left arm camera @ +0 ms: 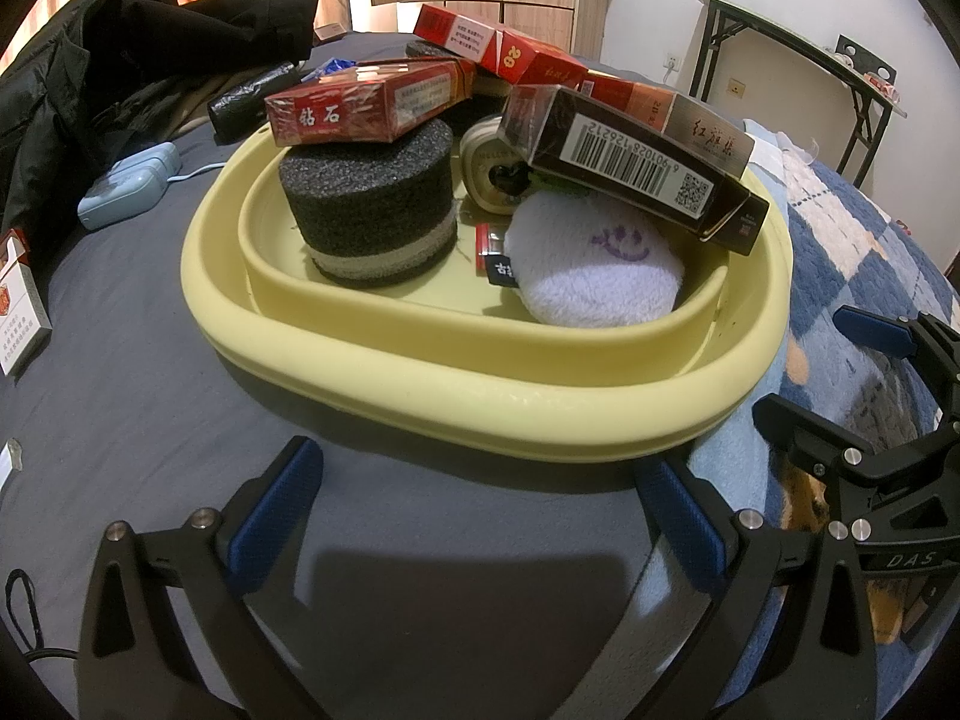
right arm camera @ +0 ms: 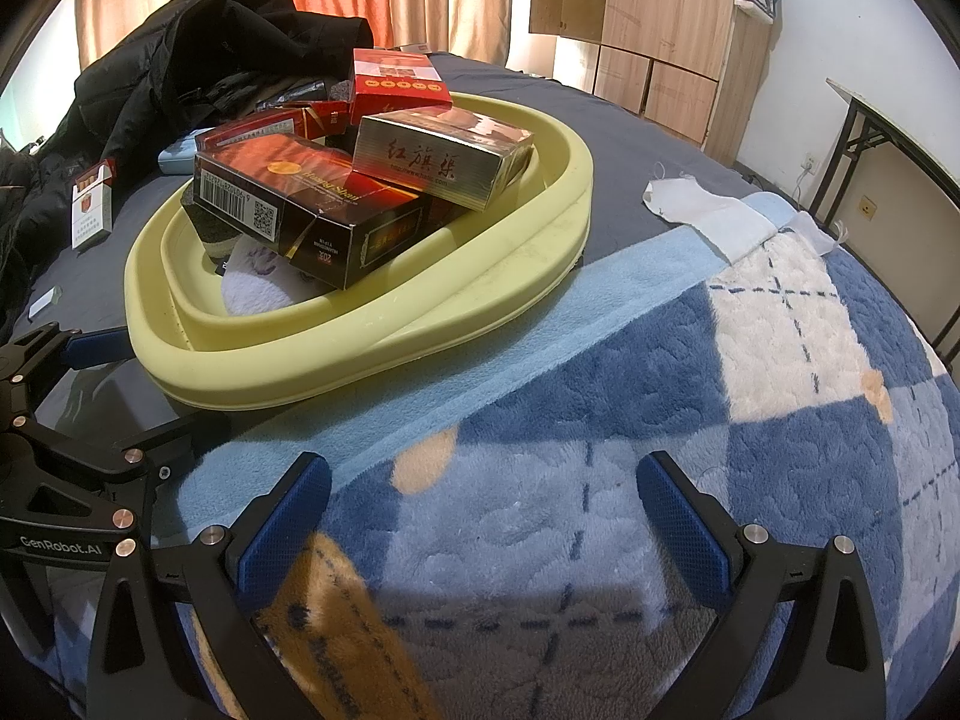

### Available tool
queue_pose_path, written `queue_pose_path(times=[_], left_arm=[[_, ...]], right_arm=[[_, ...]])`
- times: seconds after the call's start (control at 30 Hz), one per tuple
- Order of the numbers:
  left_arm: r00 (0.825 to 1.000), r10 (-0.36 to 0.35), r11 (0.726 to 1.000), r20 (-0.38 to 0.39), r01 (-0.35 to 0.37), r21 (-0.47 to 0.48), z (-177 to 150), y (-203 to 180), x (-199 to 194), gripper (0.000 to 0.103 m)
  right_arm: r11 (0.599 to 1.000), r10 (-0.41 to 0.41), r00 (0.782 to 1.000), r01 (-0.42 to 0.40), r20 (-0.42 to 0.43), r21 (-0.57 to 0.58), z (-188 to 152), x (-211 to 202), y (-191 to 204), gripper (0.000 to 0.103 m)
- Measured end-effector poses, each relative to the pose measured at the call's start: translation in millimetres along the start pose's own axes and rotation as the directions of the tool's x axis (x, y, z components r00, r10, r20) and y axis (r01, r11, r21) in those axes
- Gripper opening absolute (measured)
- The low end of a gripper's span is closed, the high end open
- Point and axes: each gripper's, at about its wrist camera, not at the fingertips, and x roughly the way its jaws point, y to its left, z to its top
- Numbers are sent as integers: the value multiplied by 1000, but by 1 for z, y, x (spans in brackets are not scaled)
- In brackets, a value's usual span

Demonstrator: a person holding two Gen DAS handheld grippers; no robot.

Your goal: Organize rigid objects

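A pale yellow basin (left arm camera: 420,354) sits on the bed and also shows in the right wrist view (right arm camera: 372,330). It holds several cigarette cartons: a red one (left arm camera: 360,105) on a dark foam cylinder (left arm camera: 369,198), and a dark barcoded one (left arm camera: 636,168), seen again in the right wrist view (right arm camera: 300,204). A white plush pad (left arm camera: 591,264) and a round tin (left arm camera: 489,171) lie inside. My left gripper (left arm camera: 480,492) is open and empty just in front of the basin. My right gripper (right arm camera: 483,498) is open and empty over the blue blanket, right of the basin.
An opened cigarette pack (left arm camera: 18,306) lies at the far left on the grey sheet. A light blue case (left arm camera: 129,183) and a black jacket (left arm camera: 90,60) lie behind it. A checked blue blanket (right arm camera: 720,390) covers the right side. A folding table (left arm camera: 798,54) stands by the wall.
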Motion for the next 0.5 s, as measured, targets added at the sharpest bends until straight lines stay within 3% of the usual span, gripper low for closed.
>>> queue_pose_path(times=[0.5], left_arm=[[1000, 0, 1000, 0, 0, 0, 0, 0, 0, 103]], right_arm=[[1000, 0, 1000, 0, 0, 0, 0, 0, 0, 103]])
